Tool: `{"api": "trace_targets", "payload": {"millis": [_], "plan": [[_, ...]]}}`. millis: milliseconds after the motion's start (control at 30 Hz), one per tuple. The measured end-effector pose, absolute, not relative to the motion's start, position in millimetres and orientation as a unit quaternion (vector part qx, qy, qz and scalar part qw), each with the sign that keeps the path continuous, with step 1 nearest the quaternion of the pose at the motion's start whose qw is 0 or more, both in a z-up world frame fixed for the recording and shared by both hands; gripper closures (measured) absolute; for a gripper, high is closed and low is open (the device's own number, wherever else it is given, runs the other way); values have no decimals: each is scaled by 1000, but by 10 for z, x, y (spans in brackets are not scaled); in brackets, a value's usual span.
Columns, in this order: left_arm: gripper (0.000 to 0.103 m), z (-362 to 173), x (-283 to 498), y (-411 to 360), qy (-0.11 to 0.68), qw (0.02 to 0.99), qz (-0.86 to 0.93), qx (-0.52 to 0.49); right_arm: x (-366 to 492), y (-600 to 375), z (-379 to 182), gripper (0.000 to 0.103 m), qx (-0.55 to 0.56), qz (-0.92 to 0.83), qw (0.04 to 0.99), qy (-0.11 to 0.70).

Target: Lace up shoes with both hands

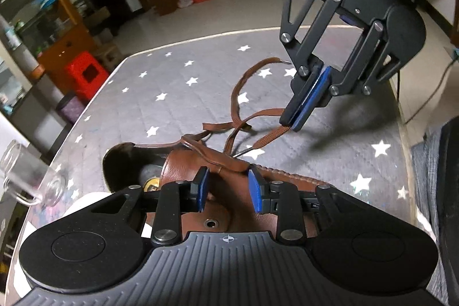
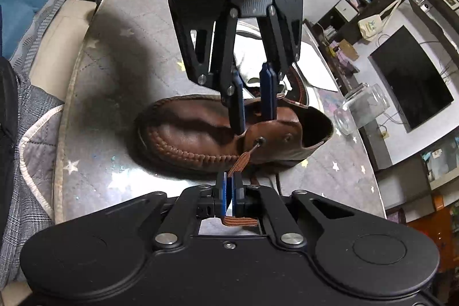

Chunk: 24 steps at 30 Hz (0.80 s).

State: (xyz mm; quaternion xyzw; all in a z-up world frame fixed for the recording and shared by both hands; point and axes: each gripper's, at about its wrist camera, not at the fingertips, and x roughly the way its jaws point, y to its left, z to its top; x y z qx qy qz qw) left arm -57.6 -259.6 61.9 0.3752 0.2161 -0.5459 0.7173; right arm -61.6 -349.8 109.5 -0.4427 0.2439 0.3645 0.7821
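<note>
A brown leather shoe (image 2: 195, 134) lies on its side on the star-print table cover (image 1: 172, 93). Its brown lace (image 1: 238, 93) loops loosely across the cover beyond the shoe. My left gripper (image 1: 228, 189) is open, and its blue-padded fingers straddle the leather upper near the eyelets; the right wrist view shows it from above (image 2: 254, 113). My right gripper (image 2: 229, 187) is shut on the lace (image 2: 239, 162) a short way out from an eyelet (image 2: 260, 141). From the left wrist view, the right gripper (image 1: 291, 124) hangs to the right of the shoe (image 1: 186, 171), holding the lace taut.
A glass jar (image 2: 361, 108) lies on its side near the shoe's heel, at the table's edge (image 1: 34, 182). White paper (image 2: 315, 62) sits behind the shoe. A person's grey checked clothing (image 2: 25, 139) borders the table. A red stool (image 1: 86, 73) stands on the floor beyond.
</note>
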Motion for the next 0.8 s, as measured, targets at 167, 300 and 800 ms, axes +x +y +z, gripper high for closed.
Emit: {"api": "trace_targets", "payload": {"millis": [167, 300, 800], "plan": [[72, 566, -502, -2632, 227, 709, -552, 375, -545, -3420, 1138, 100, -454, 371, 773, 242], [72, 535, -478, -2637, 228, 705, -557, 375, -744, -3695, 971, 100, -458, 376, 769, 240], [83, 554, -639, -2706, 187, 681, -561, 433, -678, -3850, 833, 99, -435, 362, 790, 237]]}}
